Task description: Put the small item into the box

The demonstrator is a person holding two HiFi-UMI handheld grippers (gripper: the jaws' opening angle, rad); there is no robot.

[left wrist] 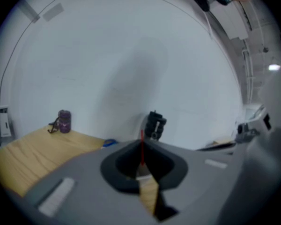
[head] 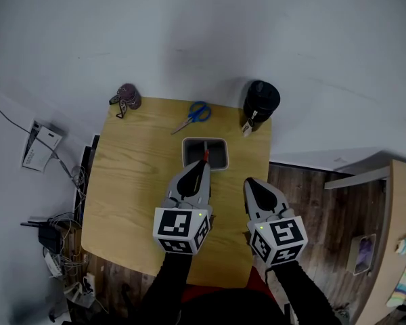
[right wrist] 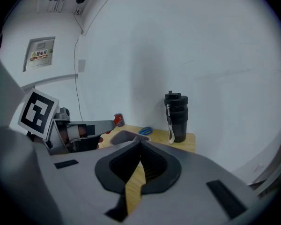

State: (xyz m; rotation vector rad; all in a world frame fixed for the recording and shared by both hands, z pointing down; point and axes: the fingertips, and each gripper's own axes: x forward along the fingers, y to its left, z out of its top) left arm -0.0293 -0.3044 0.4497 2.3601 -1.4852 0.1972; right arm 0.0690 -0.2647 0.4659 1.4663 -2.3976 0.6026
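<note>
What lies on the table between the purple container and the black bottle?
Blue-handled scissors lie between the purple container and the black bottle, plain in the head view.

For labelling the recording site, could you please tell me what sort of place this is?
Probably a plain workroom or lab corner: a small wooden table stands against a bare white wall, loose cables trail down beside it, and a printed notice hangs on the wall.
</note>
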